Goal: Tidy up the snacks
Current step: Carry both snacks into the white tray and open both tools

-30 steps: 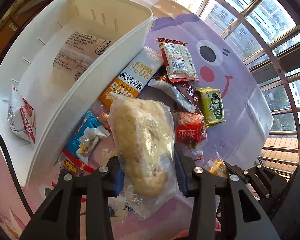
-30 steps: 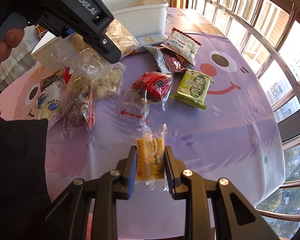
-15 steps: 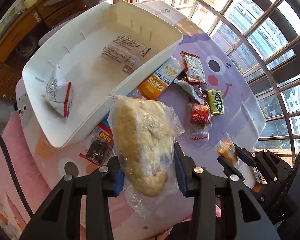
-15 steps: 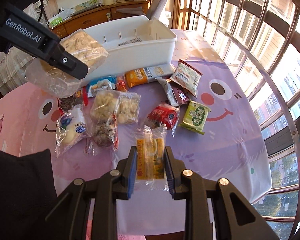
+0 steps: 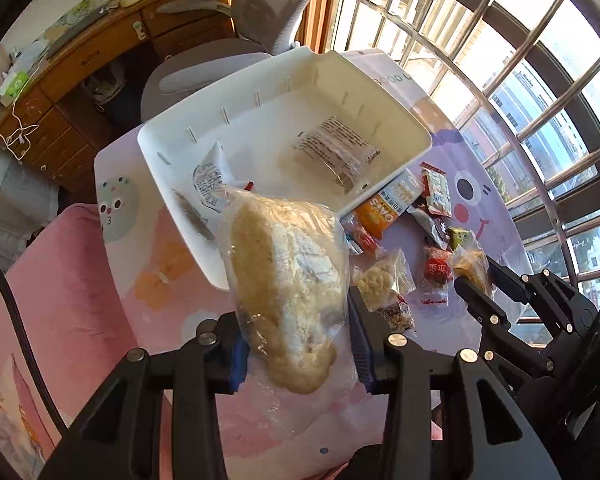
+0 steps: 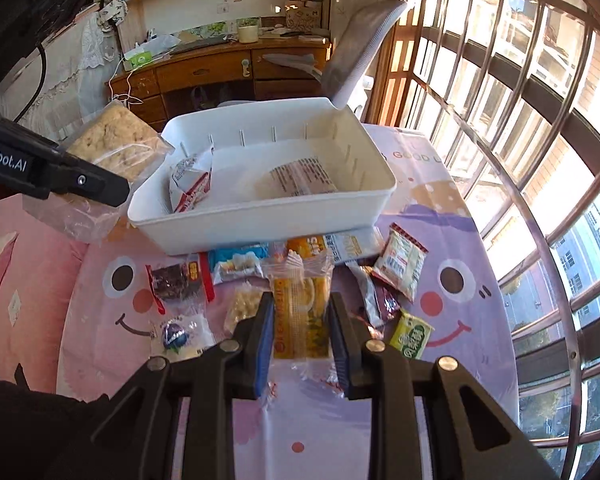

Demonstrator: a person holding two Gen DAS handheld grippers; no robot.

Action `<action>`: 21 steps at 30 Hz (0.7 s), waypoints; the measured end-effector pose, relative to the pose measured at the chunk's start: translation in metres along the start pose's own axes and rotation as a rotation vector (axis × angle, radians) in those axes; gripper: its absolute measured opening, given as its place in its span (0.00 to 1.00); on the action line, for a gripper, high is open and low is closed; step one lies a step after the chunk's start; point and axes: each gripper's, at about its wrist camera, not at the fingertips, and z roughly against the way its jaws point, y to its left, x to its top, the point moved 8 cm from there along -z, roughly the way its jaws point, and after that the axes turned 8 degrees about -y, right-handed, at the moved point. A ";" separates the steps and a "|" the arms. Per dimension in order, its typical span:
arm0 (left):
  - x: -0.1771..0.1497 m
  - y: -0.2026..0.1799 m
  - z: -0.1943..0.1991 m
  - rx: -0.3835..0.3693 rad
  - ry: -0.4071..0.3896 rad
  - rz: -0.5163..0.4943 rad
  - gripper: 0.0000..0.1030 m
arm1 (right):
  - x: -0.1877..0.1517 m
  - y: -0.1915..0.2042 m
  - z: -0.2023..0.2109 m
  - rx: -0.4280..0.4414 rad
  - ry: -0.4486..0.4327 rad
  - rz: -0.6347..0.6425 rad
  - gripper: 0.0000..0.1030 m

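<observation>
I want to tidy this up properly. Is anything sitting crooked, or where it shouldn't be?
The white bin is not flat on the table: its front edge rests on the orange oat packet and blue packet, which are partly tucked under it. Nothing looks spilled or torn; the other snacks are only scattered loosely in front.

A round table (image 6: 440, 432) wears a pink and lilac cloth printed with smiling cartoon faces. Behind it stands a grey office chair (image 5: 260, 8) and a wooden desk with drawers (image 6: 204, 76), cluttered on top. Barred windows (image 6: 540, 140) curve along the right, showing sunlit buildings outside.
</observation>
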 end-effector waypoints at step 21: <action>0.062 0.058 -0.015 0.068 -0.119 0.231 0.39 | 0.124 0.028 -0.061 0.222 -0.093 0.104 0.25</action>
